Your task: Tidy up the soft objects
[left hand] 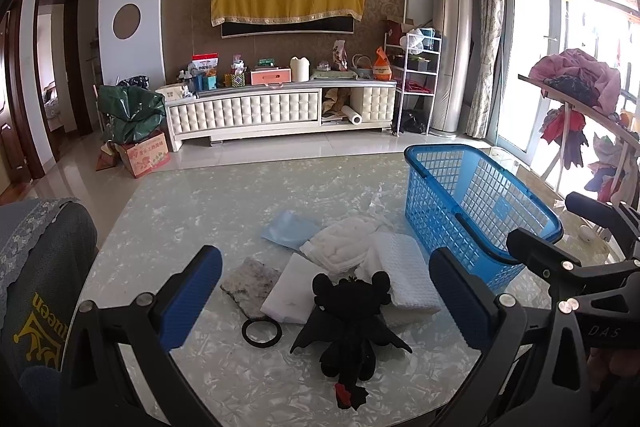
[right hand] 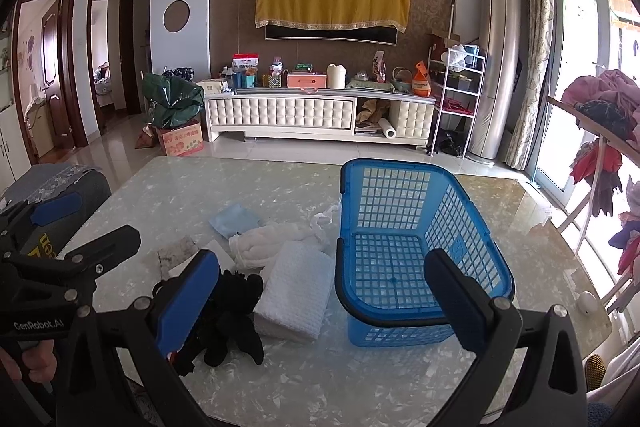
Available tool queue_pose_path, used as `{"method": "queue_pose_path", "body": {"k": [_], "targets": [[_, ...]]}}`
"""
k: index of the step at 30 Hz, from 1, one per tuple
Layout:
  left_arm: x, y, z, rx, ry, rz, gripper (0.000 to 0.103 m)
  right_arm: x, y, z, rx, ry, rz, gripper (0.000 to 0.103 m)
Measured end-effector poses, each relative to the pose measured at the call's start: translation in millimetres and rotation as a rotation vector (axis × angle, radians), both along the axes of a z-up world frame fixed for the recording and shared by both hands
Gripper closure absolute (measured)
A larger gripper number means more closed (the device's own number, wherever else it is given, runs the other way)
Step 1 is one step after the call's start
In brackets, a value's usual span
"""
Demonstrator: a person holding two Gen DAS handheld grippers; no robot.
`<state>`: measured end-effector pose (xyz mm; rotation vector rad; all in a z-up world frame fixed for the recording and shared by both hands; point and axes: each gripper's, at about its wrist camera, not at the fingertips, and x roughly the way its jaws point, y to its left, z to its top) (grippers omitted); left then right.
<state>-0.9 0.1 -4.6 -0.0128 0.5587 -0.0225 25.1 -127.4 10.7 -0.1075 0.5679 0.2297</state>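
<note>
Left wrist view: left gripper point(left hand: 326, 301), jaws apart, hovers over bare near counter point(left hand: 200, 211). Black plush dragon point(left hand: 351, 323) lies between the fingers, long axis toward the camera, tail nearest, head overlapping white folded cloth point(left hand: 404, 267).

Right wrist view: right gripper point(right hand: 322, 301), jaws apart and holding nothing, frames the blue basket point(right hand: 404, 239), upright, just beside the cloth, counter edge clear to its right.
</note>
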Motion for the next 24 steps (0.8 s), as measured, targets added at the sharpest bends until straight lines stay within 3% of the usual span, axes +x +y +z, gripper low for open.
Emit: {"method": "queue_pose_path", "body": {"k": [12, 24], "targets": [[1, -1, 2, 0.008, -0.002, -0.013, 0.000, -1, -3, 4, 0.007, -0.004, -0.008, 0.000], [17, 8, 13, -0.005, 0.061, -0.095, 0.000, 12, -23, 14, 0.055, 0.072, -0.040, 0.000]]}}
